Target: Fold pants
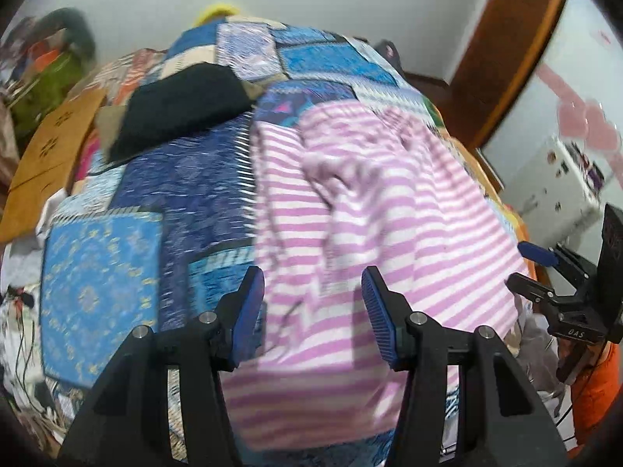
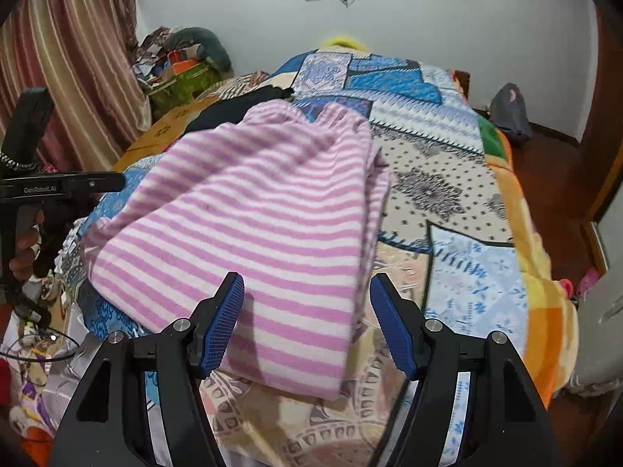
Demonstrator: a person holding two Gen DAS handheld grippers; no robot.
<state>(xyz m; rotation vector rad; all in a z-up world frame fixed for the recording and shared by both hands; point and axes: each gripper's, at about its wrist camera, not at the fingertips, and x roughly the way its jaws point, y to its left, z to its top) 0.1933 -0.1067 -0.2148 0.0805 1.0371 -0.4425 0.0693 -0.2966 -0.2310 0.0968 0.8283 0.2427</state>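
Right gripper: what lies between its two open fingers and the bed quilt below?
In the right wrist view, the striped pants lie on the quilt there; the right gripper hovers open over their near end.

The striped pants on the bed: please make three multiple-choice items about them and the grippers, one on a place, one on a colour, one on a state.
1. Where do the striped pants lie?
A. on the patchwork bedspread
B. on the floor
C. over a chair

2. Which colours are their stripes?
A. green and black
B. pink and white
C. red and yellow

3. How does the right gripper stand?
A. shut on the pants
B. shut, holding nothing
C. open, holding nothing

Answers:
1 A: the bedspread shows on all sides of the pants.
2 B: both views show pink and white bands.
3 C: its blue pads stand wide apart with the cloth only beyond them; the left gripper is open likewise.
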